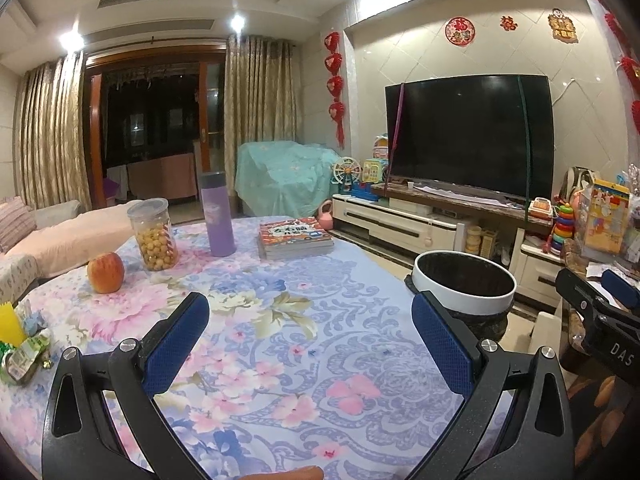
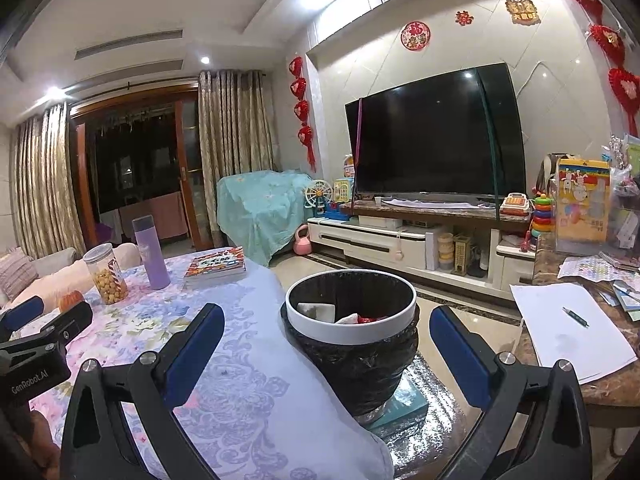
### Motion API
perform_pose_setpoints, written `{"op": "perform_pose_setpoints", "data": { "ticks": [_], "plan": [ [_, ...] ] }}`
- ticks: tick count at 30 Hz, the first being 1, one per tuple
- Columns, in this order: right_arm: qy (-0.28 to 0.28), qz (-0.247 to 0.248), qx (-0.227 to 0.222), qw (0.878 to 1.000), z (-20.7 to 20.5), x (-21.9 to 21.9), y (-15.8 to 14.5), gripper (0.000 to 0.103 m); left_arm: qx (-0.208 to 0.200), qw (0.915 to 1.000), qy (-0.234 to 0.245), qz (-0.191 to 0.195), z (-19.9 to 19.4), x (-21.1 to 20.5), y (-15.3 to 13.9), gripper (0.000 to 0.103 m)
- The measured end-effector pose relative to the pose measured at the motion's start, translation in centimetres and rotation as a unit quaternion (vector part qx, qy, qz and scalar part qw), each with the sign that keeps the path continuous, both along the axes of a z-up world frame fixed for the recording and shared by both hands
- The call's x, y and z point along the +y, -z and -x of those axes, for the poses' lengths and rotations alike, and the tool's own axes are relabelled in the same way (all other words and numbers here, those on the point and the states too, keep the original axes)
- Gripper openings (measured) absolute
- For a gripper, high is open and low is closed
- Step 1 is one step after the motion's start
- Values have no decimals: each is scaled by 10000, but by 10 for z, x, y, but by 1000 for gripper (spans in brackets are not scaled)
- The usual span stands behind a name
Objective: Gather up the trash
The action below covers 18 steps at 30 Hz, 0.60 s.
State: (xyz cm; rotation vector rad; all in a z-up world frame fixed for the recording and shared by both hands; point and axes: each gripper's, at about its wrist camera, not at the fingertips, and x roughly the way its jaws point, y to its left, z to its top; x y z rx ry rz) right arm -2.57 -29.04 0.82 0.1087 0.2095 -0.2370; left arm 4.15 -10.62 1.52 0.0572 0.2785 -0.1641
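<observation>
Left wrist view: the left gripper [image 1: 310, 344] hangs over the flowered surface [image 1: 280, 320], fingers wide and empty. Crumpled wrappers [image 1: 24, 354] lie at the near left edge; an apple [image 1: 105, 272] and snack jar [image 1: 153, 234] stand farther back.

Right wrist view: the right gripper [image 2: 326, 354], fingers wide and empty, faces the trash bin [image 2: 352, 320] off the right edge, already holding scraps. Risk: a thin wrapper may slip from a shallow pinch.

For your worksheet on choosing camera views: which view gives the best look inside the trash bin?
The right wrist view. It looks down into the trash bin, showing the black liner and scraps of paper and something red inside. The left wrist view shows the bin from lower down: only its white rim and dark interior.
</observation>
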Motion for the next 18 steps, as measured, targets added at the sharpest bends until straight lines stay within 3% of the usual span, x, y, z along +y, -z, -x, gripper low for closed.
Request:
{"op": "perform_pose_setpoints", "data": {
  "ticks": [6, 18],
  "plan": [
    [-24, -41, -10, 10000, 1, -2, 0, 103, -60, 9998, -91, -161, 1, -6, 2, 103],
    [-41, -93, -4, 9999, -2, -2, 1, 103, -16, 10000, -19, -74, 2, -5, 2, 103]
  ]
}}
